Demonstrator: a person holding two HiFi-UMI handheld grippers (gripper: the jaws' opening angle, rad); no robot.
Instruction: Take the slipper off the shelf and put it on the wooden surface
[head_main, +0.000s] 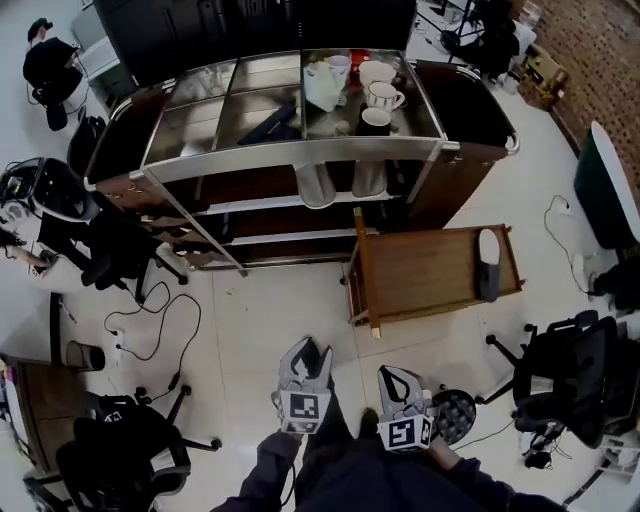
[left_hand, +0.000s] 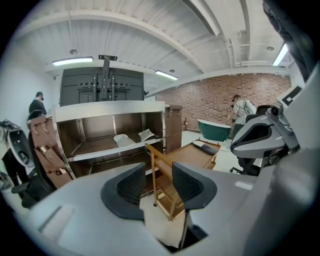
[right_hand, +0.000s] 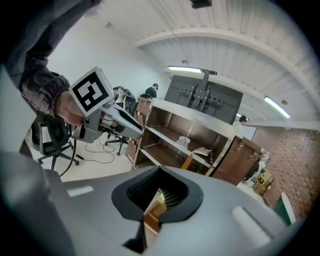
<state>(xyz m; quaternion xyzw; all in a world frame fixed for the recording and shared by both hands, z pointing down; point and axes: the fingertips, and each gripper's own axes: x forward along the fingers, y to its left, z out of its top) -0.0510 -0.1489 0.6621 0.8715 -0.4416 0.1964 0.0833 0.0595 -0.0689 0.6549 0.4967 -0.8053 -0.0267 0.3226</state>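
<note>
Two pale slippers (head_main: 318, 185) (head_main: 368, 178) lie on the upper shelf of the steel-topped shelf unit (head_main: 300, 150); the left gripper view shows them as slippers (left_hand: 124, 140) (left_hand: 146, 134). A dark grey slipper (head_main: 489, 264) lies at the right end of the wooden cart top (head_main: 420, 275), and that slipper (left_hand: 207, 146) also appears in the left gripper view. Both grippers are held low near the person's body, well short of the cart. My left gripper (head_main: 305, 352) (left_hand: 157, 185) is open and empty. My right gripper (head_main: 400, 378) (right_hand: 160, 197) is shut with nothing in it.
Cups and a jug (head_main: 375, 95) stand on the shelf unit's top. Office chairs (head_main: 575, 375) (head_main: 120, 450) stand right and left, with a cable (head_main: 150, 330) on the floor. A green tub (left_hand: 216, 129) stands by the brick wall. A person (head_main: 50, 65) is at the far left.
</note>
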